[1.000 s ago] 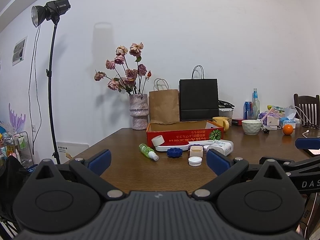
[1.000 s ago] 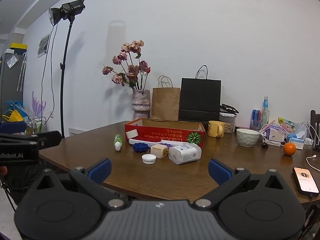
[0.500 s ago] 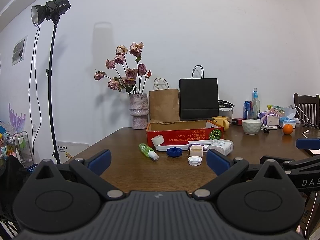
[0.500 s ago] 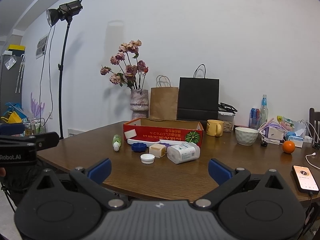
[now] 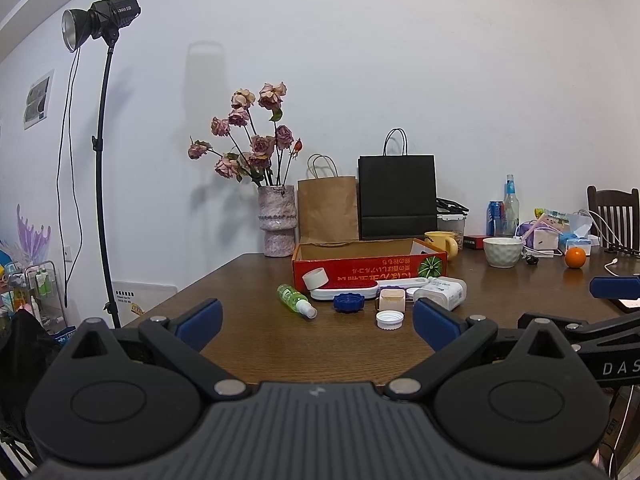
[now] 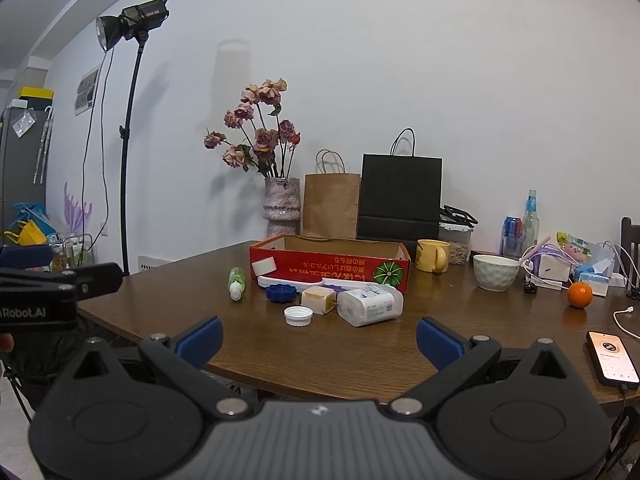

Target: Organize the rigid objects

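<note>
A red cardboard box [image 5: 370, 268] [image 6: 332, 266] stands open on the brown table [image 5: 248, 336]. In front of it lie a green bottle [image 5: 295, 300] [image 6: 236, 282], a white tray [image 5: 346, 291], a blue lid [image 5: 349, 303] [image 6: 281, 293], a white cap [image 5: 389, 319] [image 6: 298, 315], a beige block [image 5: 392, 299] [image 6: 318, 299] and a white plastic container [image 5: 442, 291] [image 6: 370, 304]. My left gripper [image 5: 316, 322] and my right gripper [image 6: 318, 338] are open and empty, at the table's near edge, well short of the objects.
A vase of dried roses [image 5: 276, 220], a brown bag [image 5: 328, 208] and a black bag [image 5: 396, 196] stand behind the box. A yellow mug [image 6: 432, 255], white bowl [image 6: 495, 272], orange [image 6: 579, 294] and phone [image 6: 611, 358] lie to the right. A light stand [image 5: 102, 160] rises left.
Both views have shifted only slightly; the right gripper has edged a little toward the table. Nothing on the table has moved.
</note>
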Action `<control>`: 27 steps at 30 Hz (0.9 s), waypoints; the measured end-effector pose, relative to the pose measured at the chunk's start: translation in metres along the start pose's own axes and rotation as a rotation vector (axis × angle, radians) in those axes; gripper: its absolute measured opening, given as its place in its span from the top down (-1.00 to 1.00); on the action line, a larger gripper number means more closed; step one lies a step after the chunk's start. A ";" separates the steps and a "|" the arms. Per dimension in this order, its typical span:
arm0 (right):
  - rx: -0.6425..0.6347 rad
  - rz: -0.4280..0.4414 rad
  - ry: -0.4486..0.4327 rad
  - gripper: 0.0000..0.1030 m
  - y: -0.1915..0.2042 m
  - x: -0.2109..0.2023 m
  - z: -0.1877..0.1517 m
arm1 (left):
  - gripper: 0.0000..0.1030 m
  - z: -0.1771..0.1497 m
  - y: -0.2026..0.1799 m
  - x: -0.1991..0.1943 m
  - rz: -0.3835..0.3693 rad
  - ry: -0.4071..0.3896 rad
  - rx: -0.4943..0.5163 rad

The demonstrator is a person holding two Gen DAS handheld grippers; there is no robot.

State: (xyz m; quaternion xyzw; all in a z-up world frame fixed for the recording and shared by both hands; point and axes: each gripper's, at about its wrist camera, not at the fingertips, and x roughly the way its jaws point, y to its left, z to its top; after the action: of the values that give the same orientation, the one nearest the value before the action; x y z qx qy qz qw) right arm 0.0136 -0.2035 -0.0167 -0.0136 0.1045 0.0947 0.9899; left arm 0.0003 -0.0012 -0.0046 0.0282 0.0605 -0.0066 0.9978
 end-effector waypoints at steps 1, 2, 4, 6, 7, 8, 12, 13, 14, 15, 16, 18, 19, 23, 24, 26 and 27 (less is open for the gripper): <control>0.001 0.000 0.000 -1.00 0.000 0.000 0.000 | -1.00 0.000 0.000 0.000 0.000 0.000 0.000; 0.002 0.000 0.000 -1.00 0.000 0.000 0.000 | -1.00 0.000 0.000 0.000 -0.001 0.001 0.000; 0.005 -0.001 0.001 -1.00 -0.001 0.000 0.000 | -1.00 0.000 0.000 0.001 -0.004 0.004 -0.002; 0.012 0.000 0.003 -1.00 -0.002 0.000 0.000 | -1.00 -0.001 0.000 0.001 -0.005 0.007 -0.002; 0.016 0.000 0.005 -1.00 -0.002 0.000 0.000 | -1.00 0.000 0.000 0.002 -0.006 0.007 -0.002; 0.019 0.000 0.007 -1.00 -0.003 0.000 0.000 | -1.00 0.000 0.000 0.002 -0.007 0.009 -0.004; 0.024 -0.002 0.011 -1.00 -0.006 0.002 -0.001 | -1.00 -0.001 -0.001 0.003 -0.014 0.021 -0.008; 0.024 -0.002 0.011 -1.00 -0.006 0.002 -0.001 | -1.00 -0.001 -0.001 0.003 -0.014 0.020 -0.007; 0.024 -0.001 0.012 -1.00 -0.006 0.002 -0.001 | -1.00 -0.002 -0.001 0.003 -0.014 0.020 -0.008; 0.024 -0.001 0.013 -1.00 -0.006 0.002 -0.001 | -1.00 -0.002 -0.001 0.003 -0.015 0.022 -0.008; 0.024 0.001 0.015 -1.00 -0.006 0.003 -0.002 | -1.00 -0.001 -0.001 0.004 -0.018 0.022 -0.009; 0.026 0.002 0.023 -1.00 -0.007 0.007 -0.003 | -1.00 -0.002 -0.001 0.009 -0.016 0.032 -0.006; 0.028 -0.004 0.027 -1.00 -0.008 0.009 -0.004 | -1.00 -0.003 -0.001 0.012 -0.005 0.041 -0.001; 0.041 -0.020 0.047 -1.00 -0.016 0.019 -0.010 | -1.00 -0.008 -0.005 0.029 0.032 0.061 0.039; 0.043 -0.024 0.054 -1.00 -0.019 0.023 -0.012 | -1.00 -0.009 -0.005 0.033 0.034 0.067 0.039; 0.054 -0.037 0.076 -1.00 -0.026 0.034 -0.015 | -1.00 -0.011 -0.003 0.044 0.026 0.086 0.024; 0.068 -0.044 0.092 -1.00 -0.030 0.041 -0.017 | -1.00 -0.011 -0.003 0.051 0.014 0.102 0.016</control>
State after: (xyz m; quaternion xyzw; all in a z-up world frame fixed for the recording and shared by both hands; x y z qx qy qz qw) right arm 0.0557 -0.2264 -0.0416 0.0133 0.1525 0.0687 0.9858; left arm 0.0495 -0.0036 -0.0220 0.0371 0.1112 0.0012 0.9931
